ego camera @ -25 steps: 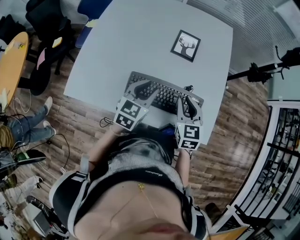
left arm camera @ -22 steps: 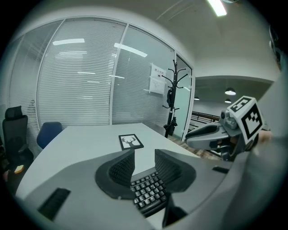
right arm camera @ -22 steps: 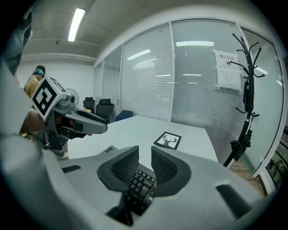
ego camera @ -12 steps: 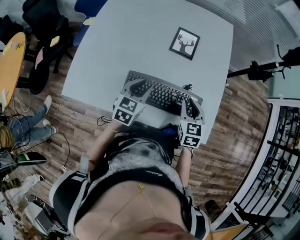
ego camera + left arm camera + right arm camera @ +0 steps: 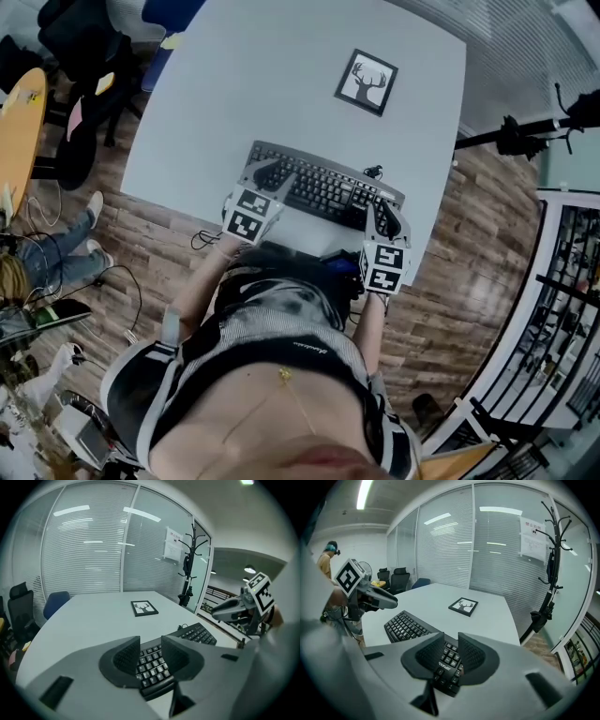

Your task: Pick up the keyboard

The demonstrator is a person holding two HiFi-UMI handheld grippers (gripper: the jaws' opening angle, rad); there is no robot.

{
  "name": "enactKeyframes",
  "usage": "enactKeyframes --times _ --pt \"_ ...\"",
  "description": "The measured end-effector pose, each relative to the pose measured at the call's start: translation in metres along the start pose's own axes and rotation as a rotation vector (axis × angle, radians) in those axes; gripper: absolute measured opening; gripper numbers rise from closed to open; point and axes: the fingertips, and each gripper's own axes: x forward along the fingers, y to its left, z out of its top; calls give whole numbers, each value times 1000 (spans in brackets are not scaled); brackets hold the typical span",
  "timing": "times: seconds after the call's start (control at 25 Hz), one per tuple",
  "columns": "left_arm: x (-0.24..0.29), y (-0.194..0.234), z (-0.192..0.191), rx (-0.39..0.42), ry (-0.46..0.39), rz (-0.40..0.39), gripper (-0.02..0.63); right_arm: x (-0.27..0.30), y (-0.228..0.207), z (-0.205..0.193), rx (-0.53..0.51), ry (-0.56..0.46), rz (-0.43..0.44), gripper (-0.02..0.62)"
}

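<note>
The keyboard [image 5: 328, 187], black with a grey frame, lies flat on the pale grey table [image 5: 281, 84]. It sits just below the middle of the head view, close to the table's lower edge, and runs slantwise from centre-left down to the right. A framed deer picture [image 5: 367, 82] lies well apart from it, toward the top of the frame.

The left tongs [image 5: 150, 639] are over the keyboard's left end. Their jaws are drawn close, leaving only a narrow slot, and rows of keys show through it in the left gripper view. They clamp nothing.

The right tongs [image 5: 451, 637] are over the opposite end. Their jaws are likewise nearly together, with the end keys showing in the slit between them, and they too hold nothing.

Whether either pair touches the keyboard cannot be told. Each gripper view catches the other gripper's marker cube at the side of the frame.
</note>
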Motion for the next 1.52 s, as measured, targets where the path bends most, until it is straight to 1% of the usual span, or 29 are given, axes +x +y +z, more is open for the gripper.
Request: enactKeyframes --times 0.48,0.68,0.92,1.0,1.12,1.32,1.52 --pt "16 8 -38 -21 101 13 118 16 -22 -40 39 92 -22 99" --pt "19 18 -54 -46 139 28 121 21 -38 -49 101 109 -36 103" --pt "20 32 -69 -64 171 56 123 31 -52 -61 49 165 -61 104" --pt "18 36 -72 -66 188 63 123 33 -55 -69 48 187 -66 107" --pt "17 42 -75 -65 218 67 129 38 -59 -79 73 210 -51 111" --pt "23 65 -81 -66 209 108 132 47 -64 -93 125 234 -32 114" --pt "26 77 -89 -64 238 124 135 51 -73 -99 143 248 -29 117"
